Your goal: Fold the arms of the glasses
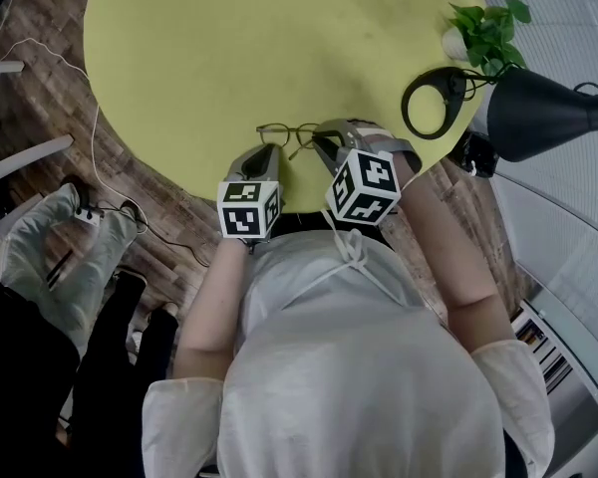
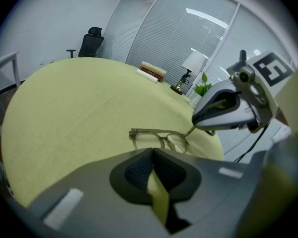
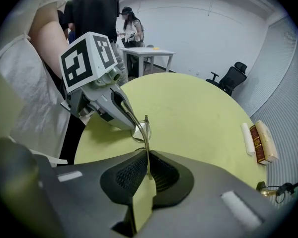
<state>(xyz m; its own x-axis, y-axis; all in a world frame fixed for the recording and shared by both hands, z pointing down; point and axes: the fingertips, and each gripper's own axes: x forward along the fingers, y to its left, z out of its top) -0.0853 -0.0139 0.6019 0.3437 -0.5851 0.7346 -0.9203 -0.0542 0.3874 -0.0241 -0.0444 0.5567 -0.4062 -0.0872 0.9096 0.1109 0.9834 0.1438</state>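
The left claw has its jaws together at the tips with nothing between them. It points at the left end of the glasses, just beside the frame; whether it touches I cannot tell. The glasses sit on the desk close to its near edge, right in front of the person. The right claw is narrow, pinched on the thin right-hand arm of the glasses, which runs up between its jaws to the frame.

What could go wrong, as I judge it:
- The frame looks unheld, so a swing of the gripped arm may drag or pivot the whole pair instead of closing the hinge.
- So near the edge, a slide toward the person could take the pair off the desk.
- The arm is slender and smooth; it may slip through the grip, or bend if it is pushed across the hinge rather than with it.
- If the left claw braces the frame, its tip may land on a lens and smear or scratch it.

By count:
- two claws
- one pair of glasses, with one arm plainly in a grip and the other not made out
- one desk
- one plant at the desk's far right edge
- one black lamp over the right edge
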